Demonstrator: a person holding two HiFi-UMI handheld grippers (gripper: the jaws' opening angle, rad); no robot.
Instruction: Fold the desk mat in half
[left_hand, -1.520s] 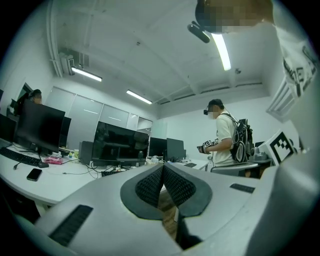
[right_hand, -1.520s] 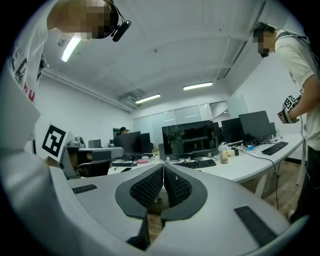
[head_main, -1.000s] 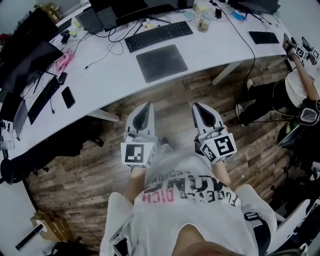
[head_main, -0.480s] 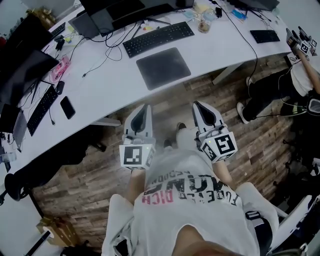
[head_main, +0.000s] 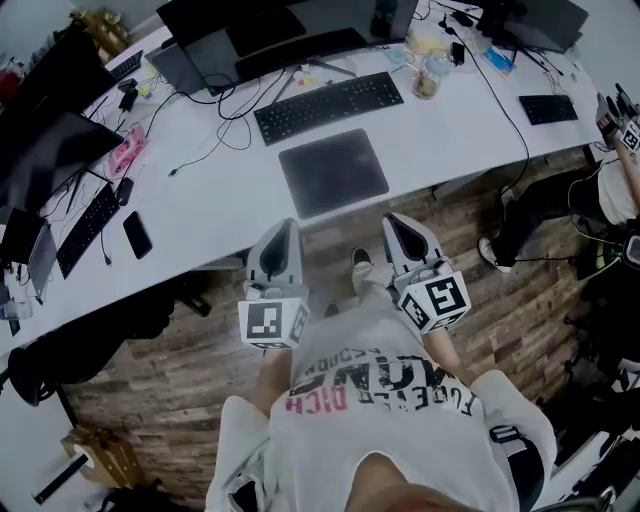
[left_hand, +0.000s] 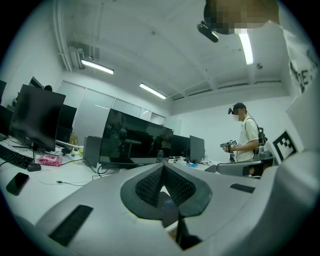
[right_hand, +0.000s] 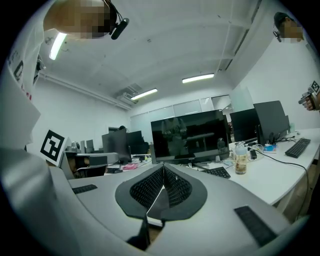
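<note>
A dark grey desk mat (head_main: 333, 173) lies flat on the white desk (head_main: 230, 180), just in front of a black keyboard (head_main: 329, 105). My left gripper (head_main: 283, 230) is held over the wooden floor below the desk's front edge, jaws shut with nothing between them. My right gripper (head_main: 397, 224) is beside it, also shut and empty. Both point toward the desk, short of the mat. In the left gripper view the pads (left_hand: 150, 187) meet at the tip (left_hand: 162, 167); in the right gripper view the pads (right_hand: 177, 190) also meet (right_hand: 163, 168).
Monitors (head_main: 270, 25), cables, a second keyboard (head_main: 88, 212), a phone (head_main: 137, 234) and a pink object (head_main: 127, 150) sit on the desk. A jar (head_main: 428, 80) stands at the back right. Another person (head_main: 620, 150) with grippers is at the far right. Wooden floor (head_main: 150, 390) lies below.
The view has shifted: the desk and mat now sit lower and closer to both grippers. Both grippers stay shut and side by side.
</note>
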